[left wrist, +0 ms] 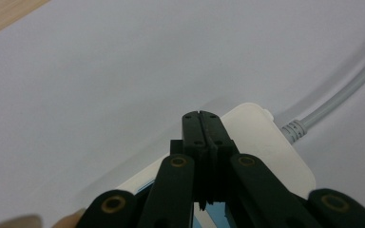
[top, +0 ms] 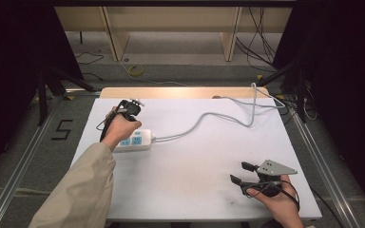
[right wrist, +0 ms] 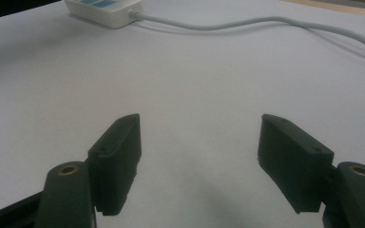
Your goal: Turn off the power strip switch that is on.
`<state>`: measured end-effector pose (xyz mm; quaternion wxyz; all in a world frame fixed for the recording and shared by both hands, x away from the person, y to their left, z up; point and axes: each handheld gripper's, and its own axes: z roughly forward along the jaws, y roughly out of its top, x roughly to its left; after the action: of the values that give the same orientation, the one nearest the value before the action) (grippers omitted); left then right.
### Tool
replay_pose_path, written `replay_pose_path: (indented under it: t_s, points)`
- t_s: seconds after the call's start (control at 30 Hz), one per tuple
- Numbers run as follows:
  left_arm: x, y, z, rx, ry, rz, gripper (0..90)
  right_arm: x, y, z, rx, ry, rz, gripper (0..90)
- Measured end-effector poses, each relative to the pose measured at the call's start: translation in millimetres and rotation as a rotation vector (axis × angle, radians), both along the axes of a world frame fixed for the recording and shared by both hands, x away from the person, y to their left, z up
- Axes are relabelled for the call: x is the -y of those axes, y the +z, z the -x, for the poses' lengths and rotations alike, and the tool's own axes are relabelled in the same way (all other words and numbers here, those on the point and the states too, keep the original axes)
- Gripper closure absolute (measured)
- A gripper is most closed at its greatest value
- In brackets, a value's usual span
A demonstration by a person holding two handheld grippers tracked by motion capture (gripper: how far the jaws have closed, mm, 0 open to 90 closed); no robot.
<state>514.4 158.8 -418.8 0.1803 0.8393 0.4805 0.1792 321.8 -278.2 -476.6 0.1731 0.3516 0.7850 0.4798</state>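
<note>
A white power strip (top: 140,141) with blue sockets lies at the left of the white table (top: 190,175). Its grey cable (top: 209,115) curves away to the back right. The person's left hand (top: 120,129) holds my left gripper (left wrist: 203,118) just above the strip (left wrist: 271,147), tips pointing down at its top. The jaws are shut, pad against pad, with nothing seen between them. My right gripper (top: 242,173) rests near the front right corner, open, with bare table between its fingers (right wrist: 119,156). From there the strip (right wrist: 105,11) and cable (right wrist: 247,21) lie far ahead.
A wooden edge (top: 171,91) runs along the back of the table. Beyond it are a floor with loose cables (top: 135,71) and wooden furniture legs. Dark stands flank both sides, and metal rails run along the table's left and right.
</note>
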Motion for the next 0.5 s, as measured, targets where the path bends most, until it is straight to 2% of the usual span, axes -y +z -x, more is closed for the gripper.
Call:
replay_pose_path:
  t_s: [0.5]
  points:
    - [4.1,-9.2,-5.3,-0.042,-0.005,-0.027,89.4,-0.1,0.0,0.1,0.001,0.003,0.000,32.2]
